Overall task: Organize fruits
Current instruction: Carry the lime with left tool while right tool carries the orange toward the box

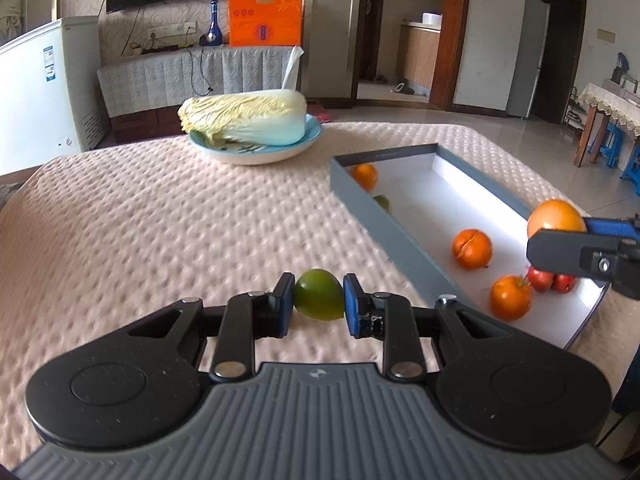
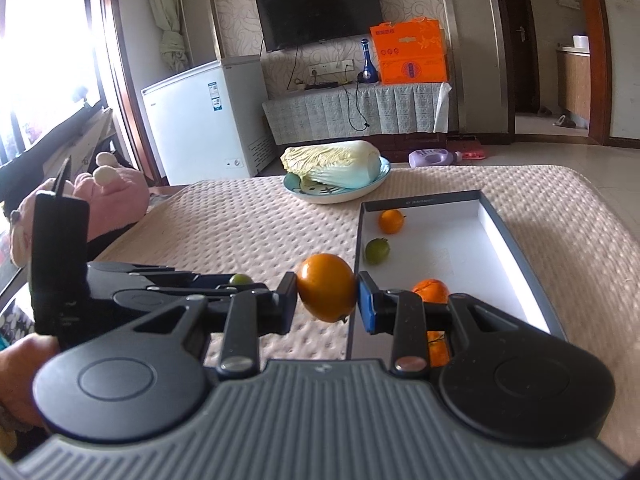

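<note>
Fruit is held in both grippers. Left gripper (image 1: pixel 319 298) has its pads clamped on a lime (image 1: pixel 319 294), one pad on each side, above the quilted cloth (image 1: pixel 160 220). Right gripper (image 2: pixel 327 300) is likewise closed on an orange (image 2: pixel 326 286), the stem end pointing down.

Governing relation: the box (image 1: pixel 394 246) lies ahead and to the right of the lime, with its long axis running away from the fingers toward the far right. The grey near wall stands between lime and box floor, so the lime must probably clear that wall before release. The right gripper is the nearer of the two: in the left view its orange (image 1: pixel 556 218) hangs over the box's right edge, whereas the lime is still outside, over cloth.

Box contents, near to far in the left view: a small orange (image 1: pixel 511 296) beside two red fruits (image 1: pixel 550 280), a split orange (image 1: pixel 472 249), then a green fruit (image 1: pixel 382 201) and a far orange (image 1: pixel 365 176) against the left wall.

View differences: the left view alone shows the red fruits; the right view hides the near box corner behind its own linkage. The right view alone shows the left gripper (image 2: pixel 240 280) side-on with the lime just visible, and the far-end fruits unobstructed.

Beyond the box, a cabbage (image 1: pixel 244 118) rests on a plate (image 1: pixel 256 154).
</note>
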A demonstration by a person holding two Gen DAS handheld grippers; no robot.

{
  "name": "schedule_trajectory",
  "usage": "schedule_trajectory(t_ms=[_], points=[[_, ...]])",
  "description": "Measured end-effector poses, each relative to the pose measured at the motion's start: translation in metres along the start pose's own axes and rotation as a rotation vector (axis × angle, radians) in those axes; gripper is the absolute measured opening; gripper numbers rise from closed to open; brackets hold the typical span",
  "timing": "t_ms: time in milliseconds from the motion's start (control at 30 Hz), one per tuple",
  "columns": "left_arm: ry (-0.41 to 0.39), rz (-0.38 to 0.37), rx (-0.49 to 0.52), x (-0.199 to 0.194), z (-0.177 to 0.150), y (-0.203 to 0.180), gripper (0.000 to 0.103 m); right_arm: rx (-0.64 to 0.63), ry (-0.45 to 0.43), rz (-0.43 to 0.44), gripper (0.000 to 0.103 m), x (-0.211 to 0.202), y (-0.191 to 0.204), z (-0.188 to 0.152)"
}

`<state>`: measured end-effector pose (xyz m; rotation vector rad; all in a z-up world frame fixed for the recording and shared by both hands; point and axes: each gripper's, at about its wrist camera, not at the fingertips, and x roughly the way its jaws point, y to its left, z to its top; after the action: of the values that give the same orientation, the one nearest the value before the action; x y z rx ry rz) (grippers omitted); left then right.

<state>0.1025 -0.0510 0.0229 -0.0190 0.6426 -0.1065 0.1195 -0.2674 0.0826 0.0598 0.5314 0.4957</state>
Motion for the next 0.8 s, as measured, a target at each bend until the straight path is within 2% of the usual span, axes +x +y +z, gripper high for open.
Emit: schedule_trajectory(t_ms=[800], points=[[-0.024,-0.088,0.034,0.023,0.025,-0.040,0.030,0.028,-0.003,-0.069,0.035,-0.017,-0.027,-0.003]])
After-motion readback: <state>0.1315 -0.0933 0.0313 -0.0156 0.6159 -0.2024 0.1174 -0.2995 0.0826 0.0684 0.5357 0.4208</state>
